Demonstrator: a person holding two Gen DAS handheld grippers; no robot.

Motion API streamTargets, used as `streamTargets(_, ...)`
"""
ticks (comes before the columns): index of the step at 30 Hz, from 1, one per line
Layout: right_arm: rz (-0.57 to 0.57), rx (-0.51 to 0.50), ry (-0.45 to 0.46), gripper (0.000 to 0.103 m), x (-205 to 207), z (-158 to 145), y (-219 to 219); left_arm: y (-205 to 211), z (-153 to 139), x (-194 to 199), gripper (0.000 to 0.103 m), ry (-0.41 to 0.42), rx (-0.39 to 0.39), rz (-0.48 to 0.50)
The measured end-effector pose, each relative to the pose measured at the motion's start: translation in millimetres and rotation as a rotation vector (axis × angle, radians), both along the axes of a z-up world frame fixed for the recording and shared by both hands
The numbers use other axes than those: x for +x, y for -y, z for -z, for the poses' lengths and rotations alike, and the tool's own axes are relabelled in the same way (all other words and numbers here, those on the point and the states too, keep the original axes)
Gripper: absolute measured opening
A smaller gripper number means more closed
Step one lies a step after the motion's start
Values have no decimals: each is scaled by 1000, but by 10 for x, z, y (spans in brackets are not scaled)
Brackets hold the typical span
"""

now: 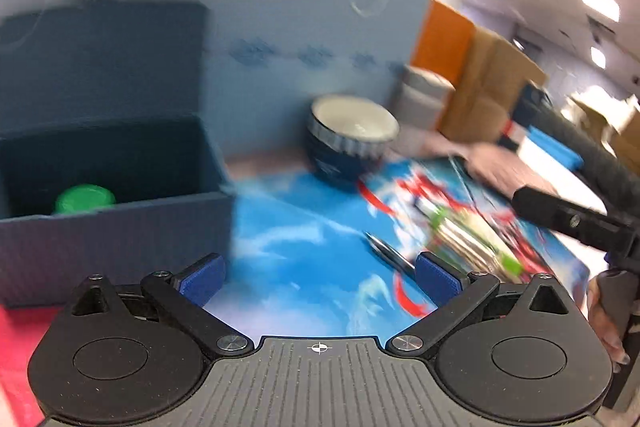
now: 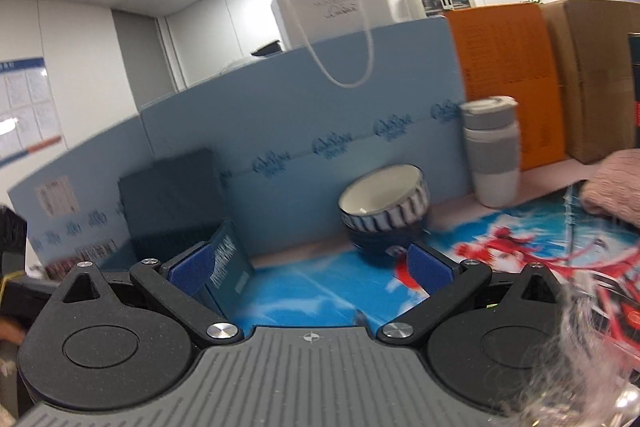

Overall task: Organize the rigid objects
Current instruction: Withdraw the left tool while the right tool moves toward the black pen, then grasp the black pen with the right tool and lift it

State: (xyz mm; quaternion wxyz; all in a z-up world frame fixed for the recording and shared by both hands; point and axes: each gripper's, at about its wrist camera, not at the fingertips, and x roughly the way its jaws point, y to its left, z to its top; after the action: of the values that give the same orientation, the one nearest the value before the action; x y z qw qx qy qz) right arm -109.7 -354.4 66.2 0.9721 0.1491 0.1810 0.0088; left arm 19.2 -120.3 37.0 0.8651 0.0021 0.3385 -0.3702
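Note:
My left gripper point(image 1: 320, 281) is open above the blue printed mat point(image 1: 296, 227), nothing between its blue pads. To its left a dark blue storage box point(image 1: 112, 163) stands with its lid up, and a green-lidded jar point(image 1: 85, 199) lies inside. A metal pen point(image 1: 390, 253) lies on the mat just beyond the right pad. Two stacked blue-and-white bowls point(image 1: 348, 143) sit at the partition. My right gripper point(image 2: 310, 267) is also open and empty, with the bowls point(image 2: 382, 211) ahead of its right pad and the storage box point(image 2: 172, 199) ahead to the left.
A grey-and-white tumbler point(image 2: 494, 155) stands right of the bowls. Behind it are an orange box point(image 2: 504, 79) and a cardboard box point(image 2: 588, 75). A blue partition point(image 2: 304, 107) closes the back. A pink sleeve point(image 2: 616, 183) reaches in over a colourful flat pack point(image 1: 472, 239).

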Motion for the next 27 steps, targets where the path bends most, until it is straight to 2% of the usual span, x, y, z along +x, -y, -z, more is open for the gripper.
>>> streamTargets(4,25,-83,-77,103,-146,120,44,104,-19,-6,102,18,9,43)
streamTargets(9,37,-143,-179,98,-211,313,41,10,16,20,102,26,-14,31)
streamTargets(16,-16,-178,-320,57,-38,578,-86,-99,86,132,102,-5,-33,22)
streamTargets(23,-122,-236,-338,46,487,591,-312,-210,24,141,102,-5,-77,19)
streamTargets(27,-108,-288,-374,45,899,632,-350,-347,-137,57,102,32,-145,46)
